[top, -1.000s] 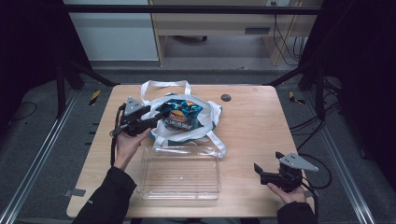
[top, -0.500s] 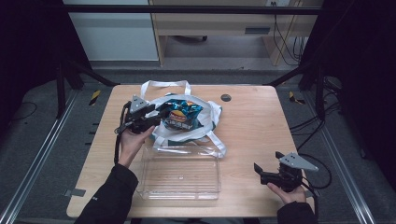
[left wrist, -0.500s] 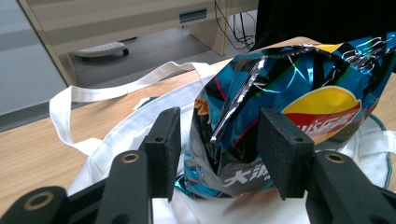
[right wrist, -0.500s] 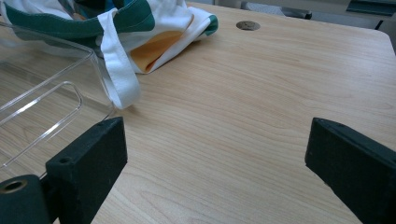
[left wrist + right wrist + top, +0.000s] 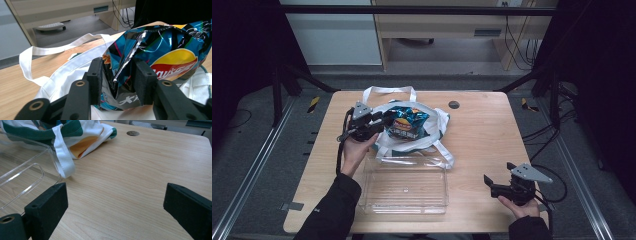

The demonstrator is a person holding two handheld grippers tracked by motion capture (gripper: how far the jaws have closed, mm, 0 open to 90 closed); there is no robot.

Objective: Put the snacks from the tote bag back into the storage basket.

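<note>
left gripper is seen at the near end of a chip bag, its jaws having just been closing with the bag's crimped end between them; in the left gripper view the pads are set against the foil on either side of the seam, so the chip bag is judged to be grasped at that end, though how firmly cannot be told. the chip bag is found lying on a white tote bag at the far middle of the table, just beyond a clear plastic tray. its long axis is laid across the table, running from the left gripper toward the right side, so the held end is the one nearest the left hand, and a lift toward the tray would be made back toward the person. right gripper is held well apart at the near right corner, jaws spread wide over bare wood with nothing between them. the underside of the chip bag and whether any part of it sits inside the tote bag's mouth are hidden by folds of cloth; the tote bag's print is cut off.
</note>
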